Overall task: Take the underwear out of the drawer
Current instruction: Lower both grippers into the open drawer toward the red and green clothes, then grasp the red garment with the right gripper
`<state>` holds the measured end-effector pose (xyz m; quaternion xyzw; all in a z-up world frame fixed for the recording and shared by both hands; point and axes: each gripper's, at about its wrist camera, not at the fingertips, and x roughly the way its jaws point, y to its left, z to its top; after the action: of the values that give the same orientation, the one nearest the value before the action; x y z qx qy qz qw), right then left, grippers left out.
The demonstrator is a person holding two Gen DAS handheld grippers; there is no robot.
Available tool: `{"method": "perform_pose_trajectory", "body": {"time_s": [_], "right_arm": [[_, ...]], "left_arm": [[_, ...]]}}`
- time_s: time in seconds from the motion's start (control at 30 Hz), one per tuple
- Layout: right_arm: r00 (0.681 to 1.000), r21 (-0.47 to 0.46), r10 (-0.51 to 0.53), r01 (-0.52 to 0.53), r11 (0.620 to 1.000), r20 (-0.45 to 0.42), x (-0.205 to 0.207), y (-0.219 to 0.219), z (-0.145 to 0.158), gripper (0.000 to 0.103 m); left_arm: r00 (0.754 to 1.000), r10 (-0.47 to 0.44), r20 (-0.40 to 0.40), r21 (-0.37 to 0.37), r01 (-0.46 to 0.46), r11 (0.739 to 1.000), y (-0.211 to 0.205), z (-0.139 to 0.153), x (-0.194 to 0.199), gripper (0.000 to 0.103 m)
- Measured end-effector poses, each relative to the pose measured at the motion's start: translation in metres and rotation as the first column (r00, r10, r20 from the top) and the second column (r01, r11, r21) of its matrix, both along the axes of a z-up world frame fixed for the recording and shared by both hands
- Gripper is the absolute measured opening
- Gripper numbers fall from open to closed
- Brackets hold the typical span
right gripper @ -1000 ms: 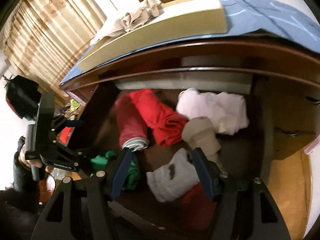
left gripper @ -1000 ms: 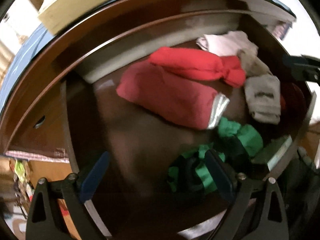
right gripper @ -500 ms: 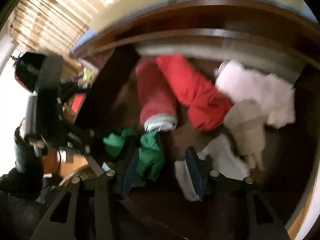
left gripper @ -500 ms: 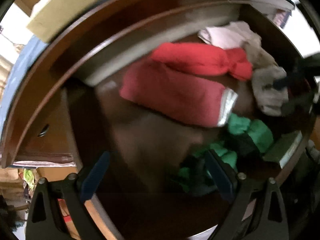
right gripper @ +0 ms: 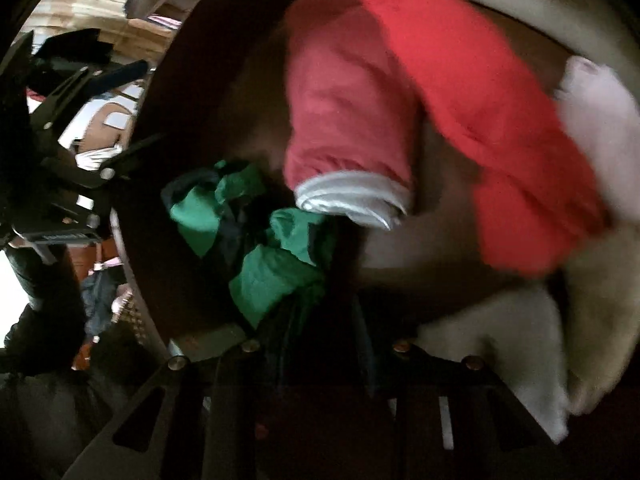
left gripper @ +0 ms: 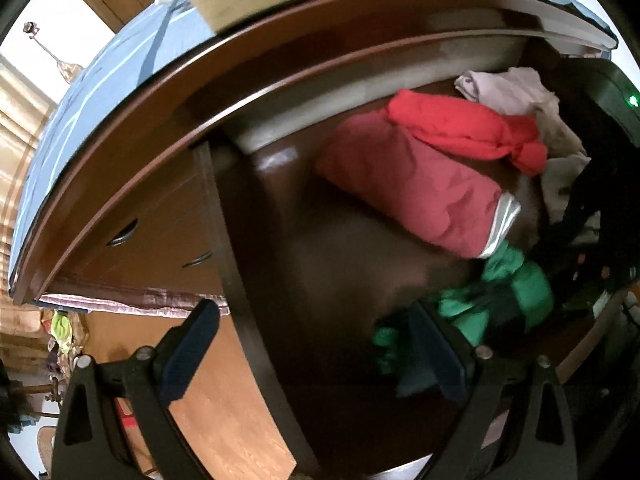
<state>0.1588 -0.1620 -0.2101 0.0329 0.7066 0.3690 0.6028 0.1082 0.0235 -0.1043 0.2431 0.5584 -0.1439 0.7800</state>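
Drawer [left gripper: 256,240] contents: two red rolls [left gripper: 420,188], one green bundle [right gripper: 276,248].

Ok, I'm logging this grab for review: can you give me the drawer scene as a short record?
drawer: open, clothes inside
left gripper: open, empty, over the drawer's side wall
right gripper: fingers have just been closing over the green garment; grip too dark to tell
other clothes: two red rolls, pale pieces beside them

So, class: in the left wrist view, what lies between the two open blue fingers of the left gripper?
Mostly the drawer's dark side wall and bare dark floor; the green underwear sits beside the right finger, not between them.
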Motion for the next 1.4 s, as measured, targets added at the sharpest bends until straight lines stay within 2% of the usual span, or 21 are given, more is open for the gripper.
{"method": "perform_pose_trajectory", "body": {"time_s": [0.23,0.43,0.57,0.7,0.8,1.0,1.13,1.17,1.23,1.3,1.4], "right_arm": [[0.995,0.056,-0.077,0.073,0.996,0.064,0.015,0.036,0.005,0.030],[0.957,0.172,-0.276,0.258,0.951,0.087,0.038,0.020,0.020,0.030],[0.947,0.206,-0.299,0.271,0.940,0.115,0.025,0.001,0.034,0.031],[0.936,0.221,-0.305,0.265,0.939,0.173,0.007,-0.028,0.052,0.031],[0.916,0.198,-0.312,0.266,0.943,0.254,0.000,-0.044,0.063,0.031],[0.899,0.157,-0.311,0.274,0.949,0.307,0.014,-0.068,0.067,0.033],[0.903,0.141,-0.290,0.258,0.956,0.317,0.016,-0.069,0.073,0.036],[0.899,0.144,-0.298,0.265,0.953,0.322,0.015,-0.067,0.073,0.036],[0.887,0.151,-0.310,0.274,0.950,0.343,0.012,-0.073,0.077,0.040],[0.870,0.141,-0.313,0.280,0.950,0.381,0.009,-0.083,0.082,0.059],[0.857,0.102,-0.302,0.286,0.953,0.418,0.006,-0.092,0.080,0.064]], "left_arm": [[0.999,-0.042,-0.002,0.032,0.042,0.999,0.002,-0.006,0.007,0.097],[0.994,-0.102,-0.027,0.065,0.103,0.993,-0.002,-0.016,0.009,0.099],[0.989,-0.144,-0.038,0.159,0.148,0.976,-0.012,-0.028,0.009,0.100],[0.981,-0.184,-0.057,0.140,0.190,0.972,-0.007,-0.023,0.008,0.100],[0.975,-0.211,-0.069,0.142,0.219,0.965,-0.008,-0.022,0.006,0.100],[0.959,-0.268,-0.090,0.273,0.283,0.919,-0.020,-0.038,0.010,0.103],[0.952,-0.273,-0.140,0.316,0.304,0.899,-0.023,-0.054,0.015,0.103],[0.952,-0.274,-0.139,0.320,0.305,0.897,-0.023,-0.056,0.015,0.103],[0.955,-0.267,-0.131,0.282,0.294,0.913,-0.021,-0.050,0.016,0.103],[0.954,-0.272,-0.124,0.218,0.294,0.931,-0.015,-0.042,0.017,0.102],[0.949,-0.297,-0.103,0.187,0.312,0.932,-0.007,-0.032,0.014,0.102]]}}
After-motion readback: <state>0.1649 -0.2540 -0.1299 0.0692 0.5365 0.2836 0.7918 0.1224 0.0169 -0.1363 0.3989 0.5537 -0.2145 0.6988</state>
